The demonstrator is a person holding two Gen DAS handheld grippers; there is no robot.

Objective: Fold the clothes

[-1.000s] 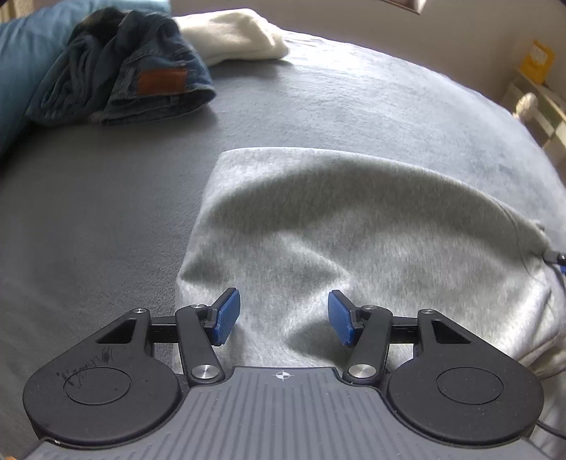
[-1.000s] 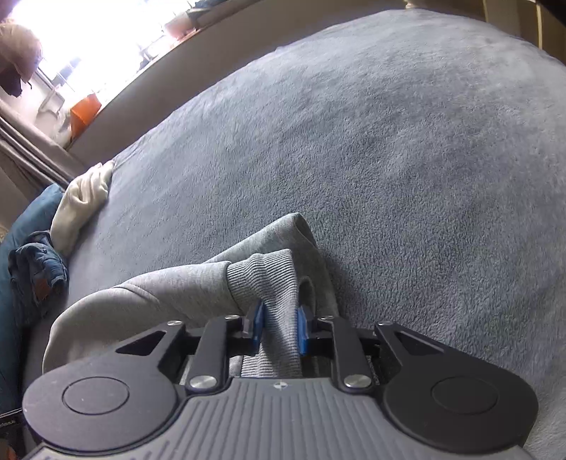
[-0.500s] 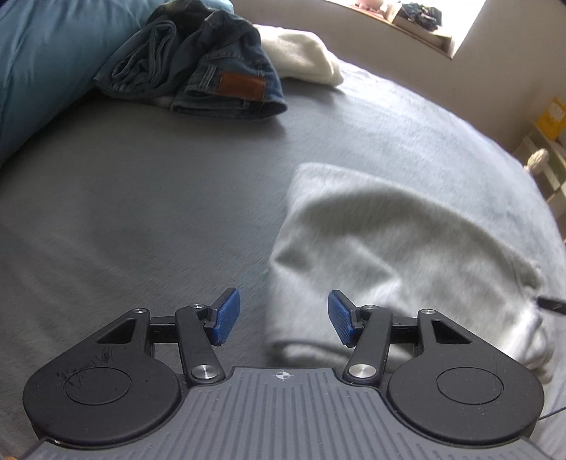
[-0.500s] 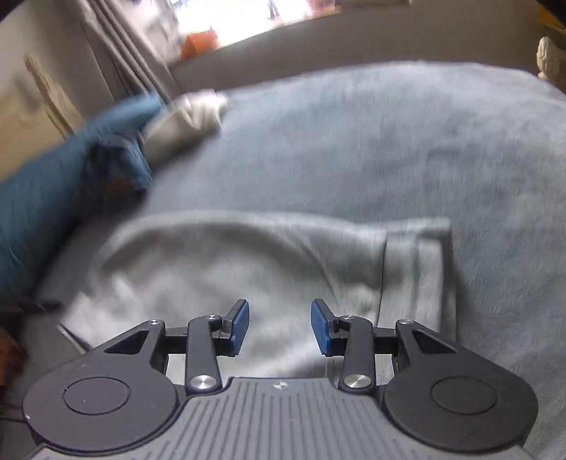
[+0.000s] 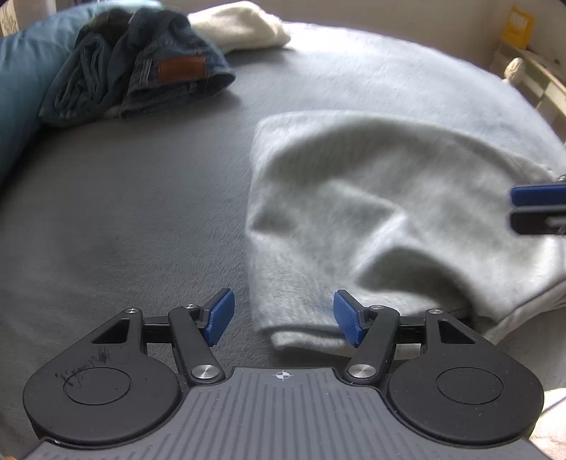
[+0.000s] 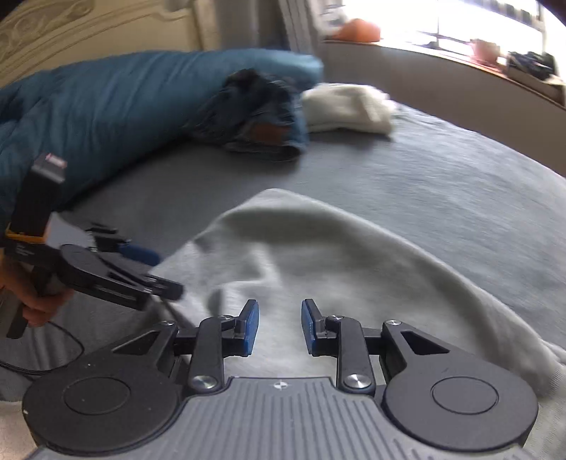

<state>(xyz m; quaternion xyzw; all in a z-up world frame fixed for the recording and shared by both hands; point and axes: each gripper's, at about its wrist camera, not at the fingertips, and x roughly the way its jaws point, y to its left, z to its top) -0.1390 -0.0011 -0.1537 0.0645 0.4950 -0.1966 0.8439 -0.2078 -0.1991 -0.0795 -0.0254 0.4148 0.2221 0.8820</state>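
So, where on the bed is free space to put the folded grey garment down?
The widest bare stretch of the grey blanket lies between the grey sweatshirt and the jeans. More lies beyond the sweatshirt, toward the window wall. It is crowded by the blue pillow, where the jeans and a cream garment sit.

A bed covered by a grey fleece blanket [image 6: 442, 184] fills the room's foreground. A blue duvet [image 6: 106, 106] is bunched against a cream carved headboard [image 6: 88, 28]. Bright daylight pours through a window [image 6: 460, 17] above a long sill [image 6: 442, 60] holding small objects. A pale wall [image 5: 389, 14] stands beyond the bed.
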